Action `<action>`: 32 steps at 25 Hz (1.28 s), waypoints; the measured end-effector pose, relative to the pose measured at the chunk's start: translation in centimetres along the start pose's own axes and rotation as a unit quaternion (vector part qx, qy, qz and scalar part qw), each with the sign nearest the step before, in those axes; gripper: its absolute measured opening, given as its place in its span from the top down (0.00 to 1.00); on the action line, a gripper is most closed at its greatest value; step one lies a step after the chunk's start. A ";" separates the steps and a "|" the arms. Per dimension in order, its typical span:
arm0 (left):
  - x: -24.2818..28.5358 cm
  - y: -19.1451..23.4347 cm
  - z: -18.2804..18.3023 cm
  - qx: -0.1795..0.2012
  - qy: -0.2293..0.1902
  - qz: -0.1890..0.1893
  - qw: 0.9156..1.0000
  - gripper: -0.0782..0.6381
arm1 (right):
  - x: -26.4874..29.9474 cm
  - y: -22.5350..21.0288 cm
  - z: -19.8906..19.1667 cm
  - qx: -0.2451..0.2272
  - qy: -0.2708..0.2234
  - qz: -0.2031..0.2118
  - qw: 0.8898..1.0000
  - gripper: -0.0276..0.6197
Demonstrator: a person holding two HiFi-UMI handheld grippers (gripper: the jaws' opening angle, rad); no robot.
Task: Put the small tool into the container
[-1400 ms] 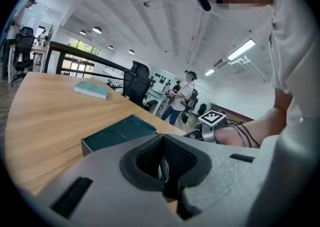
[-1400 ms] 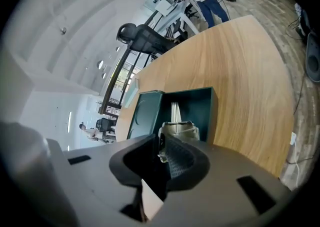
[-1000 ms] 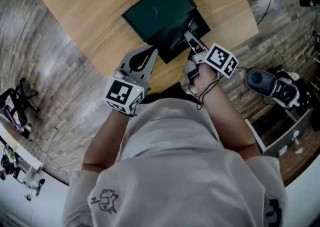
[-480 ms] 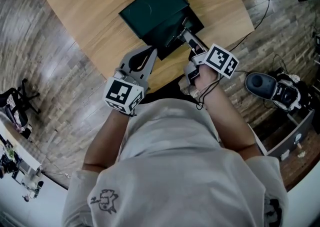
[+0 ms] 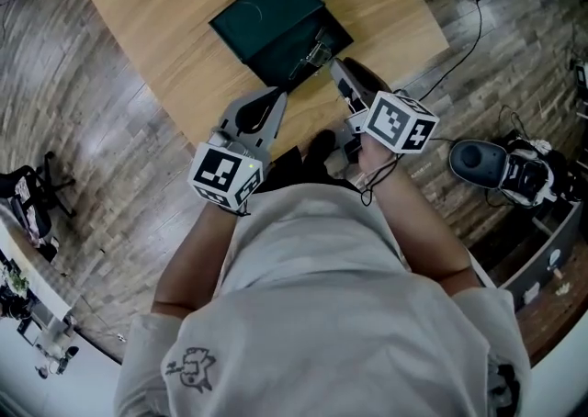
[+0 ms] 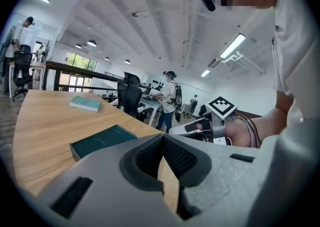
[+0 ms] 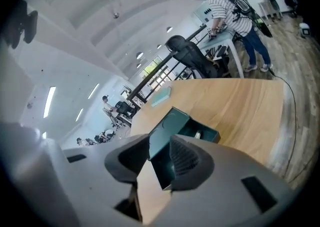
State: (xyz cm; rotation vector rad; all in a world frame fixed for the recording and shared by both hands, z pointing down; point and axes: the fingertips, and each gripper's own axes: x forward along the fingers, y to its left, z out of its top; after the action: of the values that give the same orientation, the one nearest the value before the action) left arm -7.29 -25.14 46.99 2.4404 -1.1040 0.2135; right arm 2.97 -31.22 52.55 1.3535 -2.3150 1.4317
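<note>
- Seen steeply from above my head: a dark green container sits on a pale wooden table. Both my grippers are over the table's near edge, in front of my chest.
- The container is open on the side nearest me. The small tool, a short silvery piece, lies inside that open part. I cannot tell whether it rests flat or leans on a wall.
- My right gripper is just beside the container's near corner, apart from it. Its ribbed pads are spread, having just narrowed a little. Nothing is between them; only the container shows through the gap, farther off.
- My left gripper points toward the container's near side without touching it. Its pads are pressed together at the tips and hold nothing.
- Step in hand, as I judge it: the tool looks delivered and let go, so the placing is at its end.
- What the next move calls for:
  - Keep both grippers from knocking the container.
  - Check that the tool lies fully within the walls.
  - If the container is meant to be closed, steady it with one gripper while the other shuts it squarely.
</note>
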 end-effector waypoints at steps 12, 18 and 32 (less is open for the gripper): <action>-1.9 -6.2 1.4 0.031 -0.033 0.009 0.999 0.88 | -8.5 5.3 -0.3 -0.189 -0.038 0.085 0.978 0.95; -3.2 -8.3 2.1 0.048 -0.047 0.019 0.998 0.88 | -12.8 8.2 -0.9 -0.286 -0.054 0.134 0.947 0.95; -8.2 -10.6 2.3 0.069 -0.071 0.056 0.993 0.88 | -18.3 9.6 -2.6 -0.344 -0.076 0.191 0.916 0.95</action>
State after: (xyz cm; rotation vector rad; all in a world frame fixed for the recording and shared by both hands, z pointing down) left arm -5.01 -14.58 38.82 2.5503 -1.3314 0.1567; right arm 6.11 -16.17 38.46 0.8523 -2.8816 0.4433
